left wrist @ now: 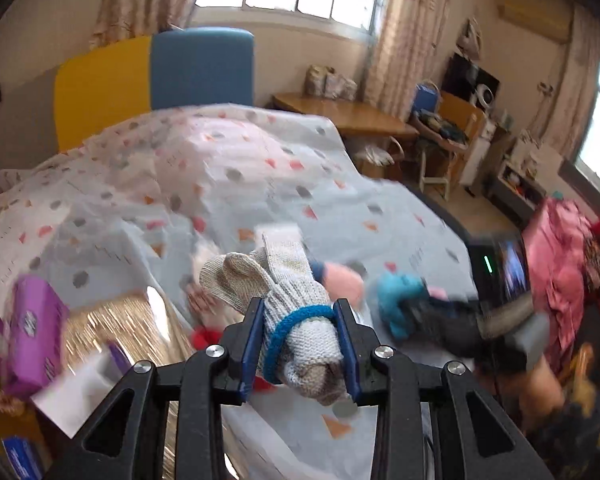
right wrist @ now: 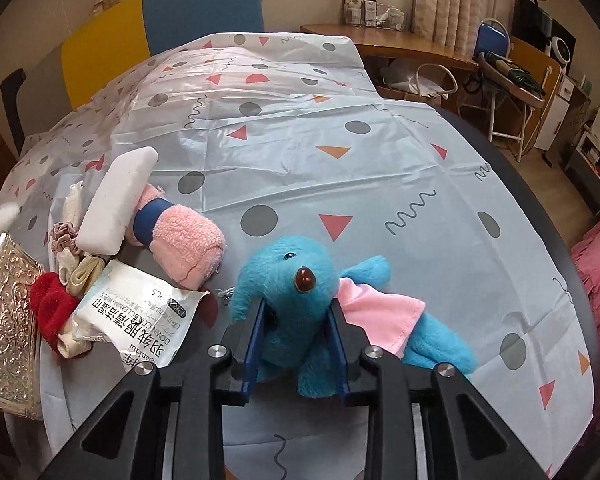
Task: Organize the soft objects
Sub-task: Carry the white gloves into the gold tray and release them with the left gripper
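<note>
Patterned plastic tablecloth (right wrist: 300,128) fills both views. Embossed gold tray (right wrist: 8,320) at left edge, probably the drop spot, blurred in the left view. Blue plush toy with pink cloth (right wrist: 296,292), lower centre on the cloth, sits pinched between the right gripper (right wrist: 296,336) fingers. Left gripper (left wrist: 300,344) is clamped on a grey knitted glove with blue cuff (left wrist: 284,304), lifted. Step: pick-and-carry. Next: lift plush, move both to tray.

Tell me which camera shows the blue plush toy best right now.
The right wrist view. There the blue plush toy lies sharp and close on the tablecloth, between the fingers of the right gripper. In the left wrist view the toy is only a small blurred patch at the right.
</note>
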Demonstrator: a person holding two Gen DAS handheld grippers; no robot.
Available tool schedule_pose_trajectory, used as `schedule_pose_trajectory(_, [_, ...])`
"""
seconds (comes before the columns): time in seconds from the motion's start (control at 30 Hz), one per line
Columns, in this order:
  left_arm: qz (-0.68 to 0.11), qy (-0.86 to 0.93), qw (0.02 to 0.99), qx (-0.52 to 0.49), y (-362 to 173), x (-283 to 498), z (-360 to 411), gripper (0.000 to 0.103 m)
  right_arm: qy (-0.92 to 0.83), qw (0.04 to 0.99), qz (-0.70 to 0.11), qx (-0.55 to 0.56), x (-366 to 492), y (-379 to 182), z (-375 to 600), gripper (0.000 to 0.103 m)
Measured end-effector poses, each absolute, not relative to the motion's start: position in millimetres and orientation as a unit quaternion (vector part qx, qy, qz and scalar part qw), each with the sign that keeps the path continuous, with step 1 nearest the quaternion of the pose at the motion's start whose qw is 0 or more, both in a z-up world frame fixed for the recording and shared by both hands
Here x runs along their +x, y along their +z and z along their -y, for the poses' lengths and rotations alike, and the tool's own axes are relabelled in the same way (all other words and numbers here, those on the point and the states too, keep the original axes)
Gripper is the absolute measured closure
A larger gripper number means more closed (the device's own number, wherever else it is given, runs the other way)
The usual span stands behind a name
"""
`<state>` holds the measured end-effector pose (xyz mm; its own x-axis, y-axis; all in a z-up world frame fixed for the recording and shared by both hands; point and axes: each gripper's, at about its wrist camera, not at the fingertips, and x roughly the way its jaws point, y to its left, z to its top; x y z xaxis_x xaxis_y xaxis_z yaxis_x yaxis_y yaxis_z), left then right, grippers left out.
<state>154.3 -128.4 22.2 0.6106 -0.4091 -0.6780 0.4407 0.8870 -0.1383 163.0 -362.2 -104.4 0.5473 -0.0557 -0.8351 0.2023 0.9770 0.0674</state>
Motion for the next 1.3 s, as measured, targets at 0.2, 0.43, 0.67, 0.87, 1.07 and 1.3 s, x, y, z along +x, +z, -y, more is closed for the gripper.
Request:
schedule_pose_trajectory(0.2, [-0.341,-0.13,0.931,-0.022,58,217,43,0.068,-0.078,0.879,-0.466,0.055,163,-104,356,0.075])
schedule_pose_trajectory(0.43, [-0.335,-0.004,0.941,-0.047,49,210,-93,0.068,-0.076,0.878,-0.47,0.041,163,-104,352,0.075])
schedule_pose_trajectory(0.67, [-0.368,0.066,0.92,-0.112,2,159,-195,0.068,-0.085,0.88,-0.466,0.019,162,-105,344,0.075])
schedule_pose_trajectory(0.87, [-0.401,0.088,0.898,-0.161,-45,127,-230,0.068,-0.087,0.883,-0.46,-0.015,162,-107,333,0.075])
schedule_pose_trajectory(1.07, [-0.415,0.088,0.889,-0.17,-66,128,-224,0.064,-0.089,0.883,-0.459,-0.029,161,-108,329,0.075])
schedule_pose_trajectory(1.3, [-0.416,0.108,0.889,-0.159,-74,125,-216,0.048,-0.087,0.884,-0.459,-0.026,160,-108,329,0.076])
